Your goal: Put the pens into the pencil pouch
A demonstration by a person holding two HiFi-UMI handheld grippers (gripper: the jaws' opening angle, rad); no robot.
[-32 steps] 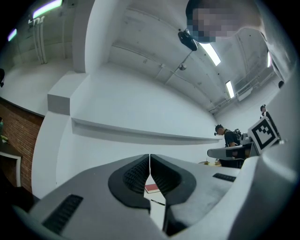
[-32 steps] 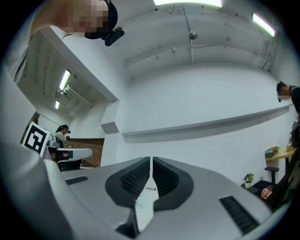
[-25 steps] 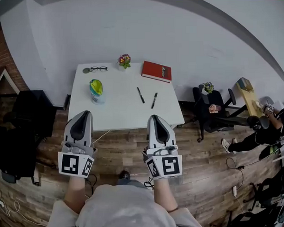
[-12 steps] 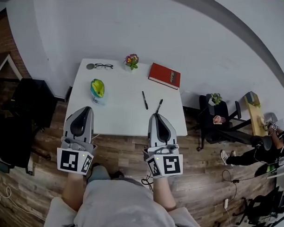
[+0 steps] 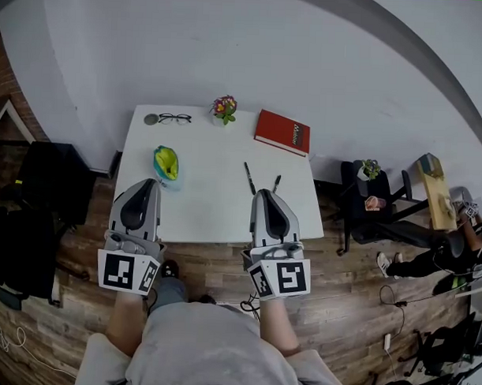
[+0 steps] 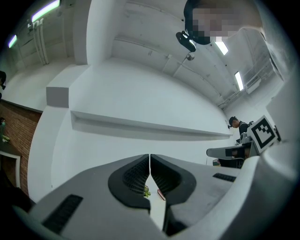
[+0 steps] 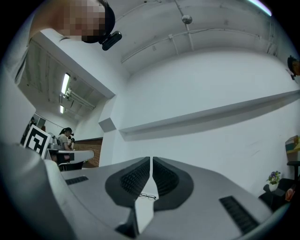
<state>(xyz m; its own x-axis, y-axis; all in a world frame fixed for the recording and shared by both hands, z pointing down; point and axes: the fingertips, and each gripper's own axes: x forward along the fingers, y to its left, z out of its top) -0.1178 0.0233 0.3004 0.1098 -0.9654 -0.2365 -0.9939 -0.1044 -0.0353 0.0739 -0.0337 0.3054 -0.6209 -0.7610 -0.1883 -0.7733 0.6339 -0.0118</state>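
Pens (image 5: 248,178) lie on the white tabletop (image 5: 209,206), and in the head view they sit just past the tip of my right gripper (image 5: 265,194). One dark pen is a little left of that tip. The other pen (image 5: 276,183) is a little right of it and its near end almost meets the tip in the picture; I cannot tell any contact. The right gripper's jaws are pressed together with nothing between them, which its own view (image 7: 151,165) shows plainly.

My left gripper (image 5: 149,183) is well to the left of the right gripper, level with it over the tabletop's near edge. Its jaws are likewise closed on nothing (image 6: 149,165).

The pencil pouch (image 5: 166,162), green and yellow, lies left of the right gripper and slightly farther up the tabletop. Farther out from the right gripper, along the wall side, are a red book (image 5: 282,132), a small flower pot (image 5: 224,108) and a pair of glasses (image 5: 174,118).
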